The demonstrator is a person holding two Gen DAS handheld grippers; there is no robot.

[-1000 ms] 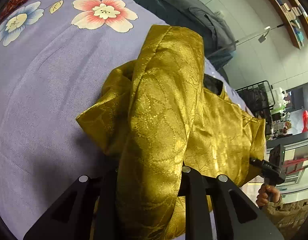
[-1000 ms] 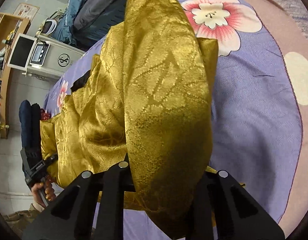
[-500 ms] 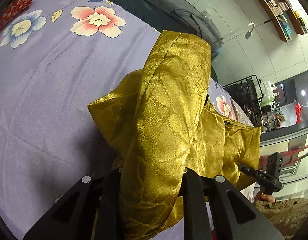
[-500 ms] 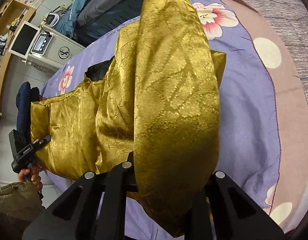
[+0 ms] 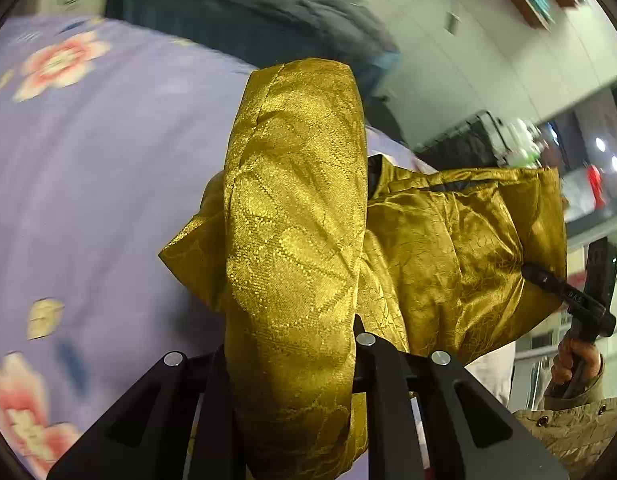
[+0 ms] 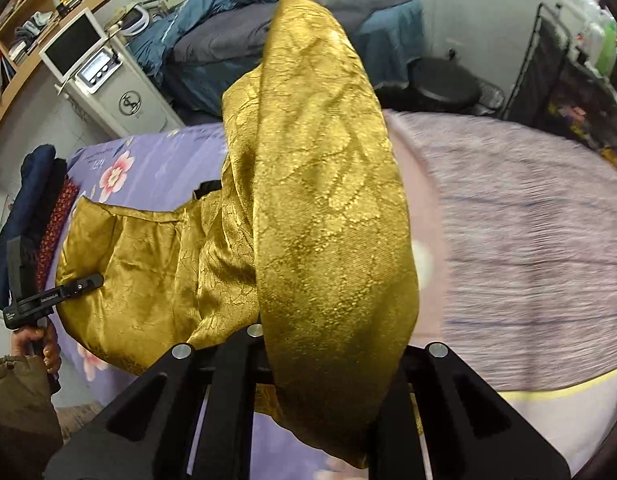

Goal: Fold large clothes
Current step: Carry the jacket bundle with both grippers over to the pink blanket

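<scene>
A large gold brocade garment [image 5: 296, 220] hangs stretched between my two grippers above the bed. My left gripper [image 5: 292, 364] is shut on one bunched end of it; the cloth drapes over the fingers and hides their tips. My right gripper [image 6: 328, 344] is shut on the other end of the garment [image 6: 324, 184], also draped over its fingers. Each gripper shows in the other's view, clamped on the garment's edge: the right one in the left wrist view [image 5: 568, 300], the left one in the right wrist view [image 6: 52, 296].
A lilac floral bedsheet [image 5: 88, 168] lies below, with a pinkish blanket [image 6: 528, 240] beside it. Dark folded clothes [image 6: 32, 208] sit at the bed's end. A heap of blue-grey bedding [image 6: 228, 32], a white machine [image 6: 108, 84] and a black rack [image 6: 568, 80] stand behind.
Both grippers have risen and tilted up, lifting the garment off the bed so it hangs stretched between them. More of the room behind shows now.
</scene>
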